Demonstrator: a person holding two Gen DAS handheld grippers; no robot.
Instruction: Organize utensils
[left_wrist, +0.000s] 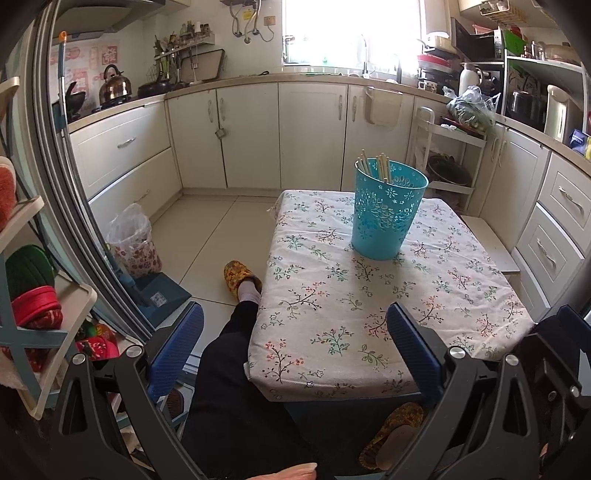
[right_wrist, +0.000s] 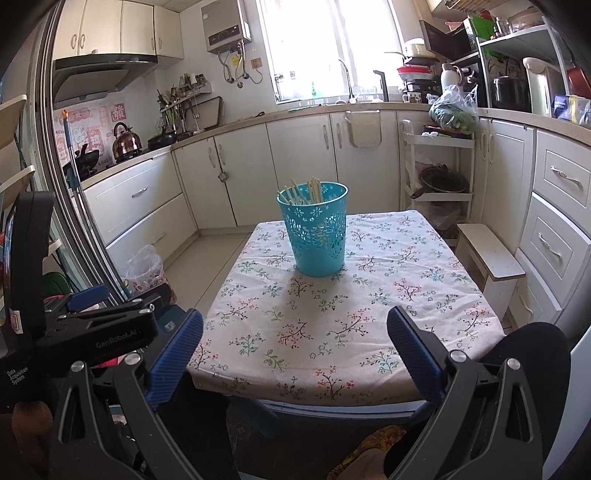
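Observation:
A teal perforated holder (left_wrist: 388, 212) stands upright on the far part of the small table with a floral cloth (left_wrist: 332, 325). Several wooden chopsticks (left_wrist: 375, 166) stand inside it. The holder (right_wrist: 314, 230) and chopsticks (right_wrist: 308, 192) also show in the right wrist view. My left gripper (left_wrist: 295, 325) is open and empty, held near the table's front left edge. My right gripper (right_wrist: 295, 328) is open and empty over the table's front edge (right_wrist: 317, 391). The left gripper's body (right_wrist: 92, 332) shows at the left of the right wrist view.
White kitchen cabinets (left_wrist: 251, 136) line the back and right. A low white stool (right_wrist: 487, 254) stands to the right of the table. A bagged bin (left_wrist: 133, 240) and a blue dustpan (left_wrist: 159, 291) sit on the floor at left. My leg and slipper (left_wrist: 240, 280) lie beside the table.

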